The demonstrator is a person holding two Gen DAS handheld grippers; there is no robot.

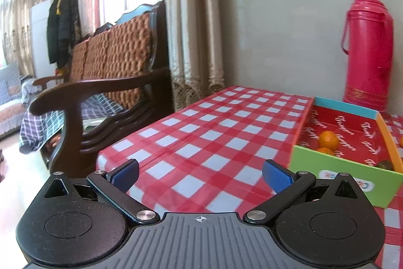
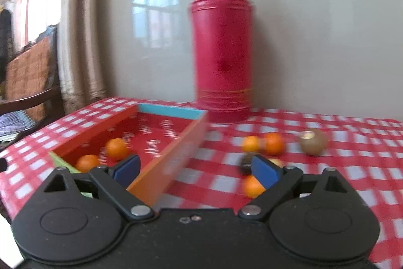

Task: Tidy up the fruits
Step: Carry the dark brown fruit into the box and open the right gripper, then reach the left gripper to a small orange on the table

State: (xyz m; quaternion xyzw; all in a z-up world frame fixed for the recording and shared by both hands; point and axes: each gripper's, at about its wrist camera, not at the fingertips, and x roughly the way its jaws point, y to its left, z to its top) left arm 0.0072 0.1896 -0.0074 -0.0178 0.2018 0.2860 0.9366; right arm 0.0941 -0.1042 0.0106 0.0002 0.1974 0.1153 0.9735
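Orange fruits: two (image 2: 115, 148) inside box (image 2: 176, 155), three (image 2: 273, 143) right of box on surface (image 2: 352, 168). Both hand-held grippers, left (image 1: 200, 175) and right (image 2: 195, 169), open, empty.

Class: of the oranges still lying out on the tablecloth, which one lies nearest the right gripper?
The lone orange just beside the right gripper's blue finger; the other two oranges sit together farther back.

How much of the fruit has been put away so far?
Done: two oranges lie in the box, plus something dark in its corner. In hand: nothing; the left gripper and right gripper are both open and empty. Left: three oranges, a brownish fruit and a small dark thing on the tablecloth.
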